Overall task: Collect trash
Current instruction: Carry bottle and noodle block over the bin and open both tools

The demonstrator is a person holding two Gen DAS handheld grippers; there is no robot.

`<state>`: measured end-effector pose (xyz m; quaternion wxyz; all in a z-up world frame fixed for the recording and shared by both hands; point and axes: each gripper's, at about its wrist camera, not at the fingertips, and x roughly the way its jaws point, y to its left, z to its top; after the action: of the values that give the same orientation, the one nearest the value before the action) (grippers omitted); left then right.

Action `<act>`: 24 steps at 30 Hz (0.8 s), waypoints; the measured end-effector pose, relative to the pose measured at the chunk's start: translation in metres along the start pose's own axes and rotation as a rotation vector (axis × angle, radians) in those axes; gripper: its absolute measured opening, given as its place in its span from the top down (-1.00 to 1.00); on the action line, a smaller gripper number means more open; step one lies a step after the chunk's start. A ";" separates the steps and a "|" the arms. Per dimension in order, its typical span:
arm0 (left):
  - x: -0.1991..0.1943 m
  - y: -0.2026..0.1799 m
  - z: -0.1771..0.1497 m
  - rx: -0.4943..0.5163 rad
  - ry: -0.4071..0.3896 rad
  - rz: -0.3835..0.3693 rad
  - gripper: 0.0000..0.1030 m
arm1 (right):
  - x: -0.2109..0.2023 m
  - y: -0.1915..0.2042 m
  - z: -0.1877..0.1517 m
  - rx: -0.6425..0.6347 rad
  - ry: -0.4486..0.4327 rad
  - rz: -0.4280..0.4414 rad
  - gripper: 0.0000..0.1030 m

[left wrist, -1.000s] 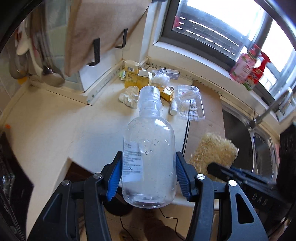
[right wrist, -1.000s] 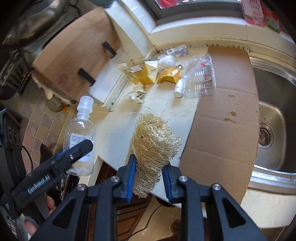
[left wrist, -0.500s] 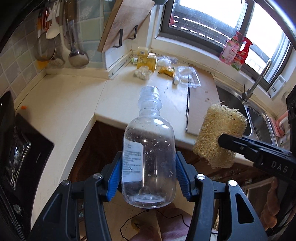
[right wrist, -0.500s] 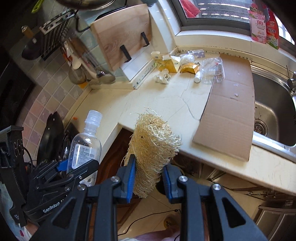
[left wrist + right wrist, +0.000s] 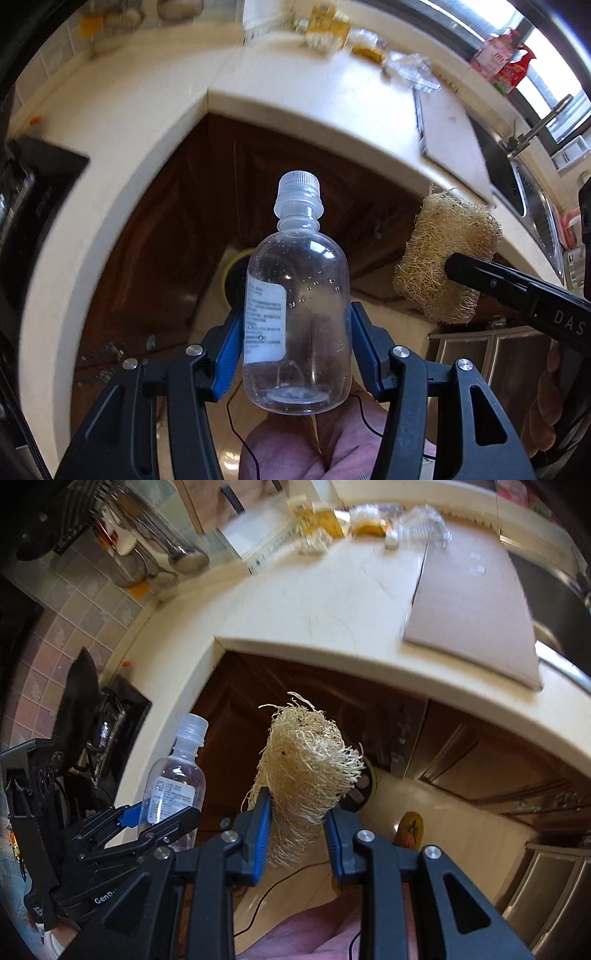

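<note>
A clear plastic bottle (image 5: 297,291) with a white cap and paper label stands upright between the blue pads of my left gripper (image 5: 295,343), which is shut on it. My right gripper (image 5: 297,834) is shut on a pale, fibrous loofah sponge (image 5: 308,760). Each view shows the other's load: the loofah (image 5: 445,258) to the right, the bottle (image 5: 173,786) to the left. Both grippers point down over the floor in front of dark wooden cabinets. A round black bin opening with a yellow rim (image 5: 234,273) shows below, behind the bottle.
The cream counter (image 5: 295,602) lies above and behind, with several yellow cartons and wrappers (image 5: 325,517), a clear plastic tray (image 5: 424,528) and a cardboard sheet (image 5: 472,602). A sink (image 5: 532,192) is at the right, a black stove (image 5: 29,206) at the left. A person's pink-clad leg (image 5: 314,446) is below.
Both grippers have pulled back from the counter and sunk lower, now over the floor before the cabinets. The bottle and loofah stay gripped as before.
</note>
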<state>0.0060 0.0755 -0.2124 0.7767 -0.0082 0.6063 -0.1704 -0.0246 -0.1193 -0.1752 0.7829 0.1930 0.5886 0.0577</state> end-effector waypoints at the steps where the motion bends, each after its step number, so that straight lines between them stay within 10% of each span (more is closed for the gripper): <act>1: 0.015 0.006 -0.002 -0.014 0.029 -0.005 -0.03 | 0.010 -0.002 -0.001 0.005 0.015 -0.005 0.48; 15: 0.216 0.044 -0.012 -0.070 0.256 0.038 -0.05 | 0.207 -0.045 -0.018 -0.007 0.236 -0.127 0.47; 24: 0.275 0.081 -0.008 -0.126 0.277 0.129 -0.38 | 0.292 -0.061 -0.004 -0.048 0.297 -0.185 0.41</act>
<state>0.0759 0.0777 -0.4906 0.6931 0.0056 0.7162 -0.0811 0.0511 -0.0817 -0.4618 0.6938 0.1086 0.7114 0.0274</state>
